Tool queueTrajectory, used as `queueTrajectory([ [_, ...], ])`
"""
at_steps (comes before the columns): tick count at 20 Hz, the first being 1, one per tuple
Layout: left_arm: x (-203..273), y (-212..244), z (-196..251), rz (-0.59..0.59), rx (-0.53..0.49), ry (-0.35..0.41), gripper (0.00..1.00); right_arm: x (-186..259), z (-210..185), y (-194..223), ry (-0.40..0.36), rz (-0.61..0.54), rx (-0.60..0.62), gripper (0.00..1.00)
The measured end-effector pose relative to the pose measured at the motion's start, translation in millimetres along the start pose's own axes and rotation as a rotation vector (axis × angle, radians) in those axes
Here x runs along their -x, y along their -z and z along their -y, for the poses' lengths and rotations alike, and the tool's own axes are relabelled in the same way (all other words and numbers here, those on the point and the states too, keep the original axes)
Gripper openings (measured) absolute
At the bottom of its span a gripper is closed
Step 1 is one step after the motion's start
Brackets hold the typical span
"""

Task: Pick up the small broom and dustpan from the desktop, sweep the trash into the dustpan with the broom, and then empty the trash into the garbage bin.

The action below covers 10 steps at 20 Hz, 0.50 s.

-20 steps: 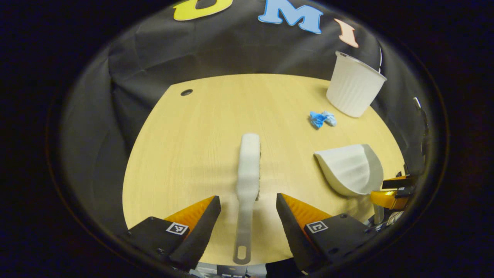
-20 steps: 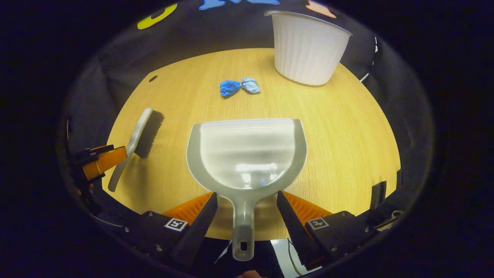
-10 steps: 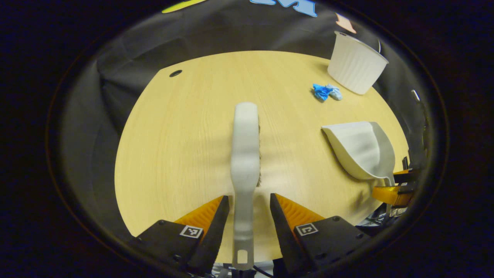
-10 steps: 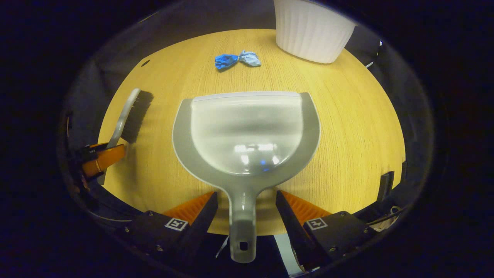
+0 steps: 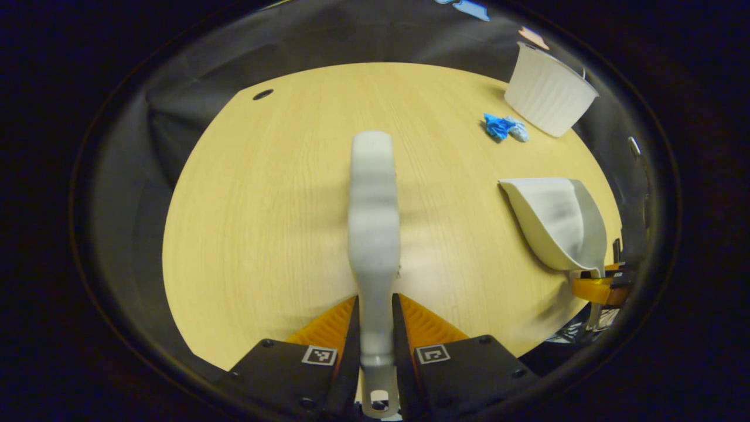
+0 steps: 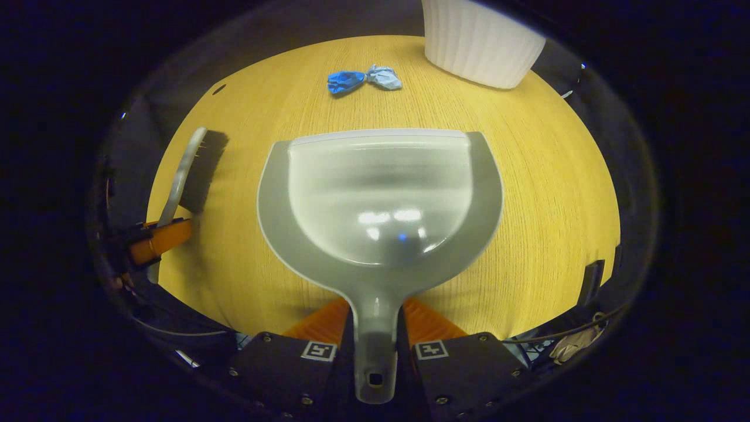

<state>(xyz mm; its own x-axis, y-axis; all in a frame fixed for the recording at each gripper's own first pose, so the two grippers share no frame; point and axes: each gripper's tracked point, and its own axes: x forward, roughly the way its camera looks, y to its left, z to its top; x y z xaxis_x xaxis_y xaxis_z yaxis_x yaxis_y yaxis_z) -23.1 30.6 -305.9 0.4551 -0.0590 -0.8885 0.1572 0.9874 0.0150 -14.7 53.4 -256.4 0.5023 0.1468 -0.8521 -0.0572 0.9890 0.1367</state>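
My left gripper [image 5: 375,328] is shut on the handle of the small grey broom [image 5: 373,217], which points straight ahead over the wooden desktop [image 5: 263,205]. In the right gripper view the broom [image 6: 196,170] shows its dark bristles at the left, held by the left gripper [image 6: 155,241]. My right gripper [image 6: 375,328] is shut on the handle of the grey dustpan [image 6: 381,199], whose mouth faces the far side. The dustpan [image 5: 556,220] also appears at the right of the left gripper view. Crumpled blue trash [image 6: 363,79] lies beyond the pan, near the white ribbed garbage bin [image 6: 480,44].
The garbage bin [image 5: 548,91] stands at the desktop's far right corner, with the blue trash [image 5: 505,127] just to its left. A small round hole [image 5: 262,94] sits in the far left corner of the desktop. Black cloth walls surround the desk.
Both grippers have gone from open to shut, the left on the broom handle, the right on the dustpan handle. Both moved forward along their handles, so broom and dustpan look larger.
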Motion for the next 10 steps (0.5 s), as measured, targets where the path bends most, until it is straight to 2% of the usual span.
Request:
queueTrajectory([
  [2,-1.3,-1.7,0.9,0.002,-0.012,0.011,0.33,1.9,0.3,0.2,-0.007,0.007,-0.004,0.30],
  [5,2.0,-4.9,3.3,0.003,-0.008,0.033,0.32,4.4,1.6,-4.7,-0.012,0.036,0.015,0.30],
  [6,2.1,-7.0,4.4,0.006,-0.011,0.037,0.29,2.7,2.7,-2.5,-0.020,0.029,0.027,0.24],
  [10,8.2,-24.4,18.0,0.023,0.013,0.098,0.32,1.8,10.1,-14.9,-0.019,0.075,0.054,0.24],
])
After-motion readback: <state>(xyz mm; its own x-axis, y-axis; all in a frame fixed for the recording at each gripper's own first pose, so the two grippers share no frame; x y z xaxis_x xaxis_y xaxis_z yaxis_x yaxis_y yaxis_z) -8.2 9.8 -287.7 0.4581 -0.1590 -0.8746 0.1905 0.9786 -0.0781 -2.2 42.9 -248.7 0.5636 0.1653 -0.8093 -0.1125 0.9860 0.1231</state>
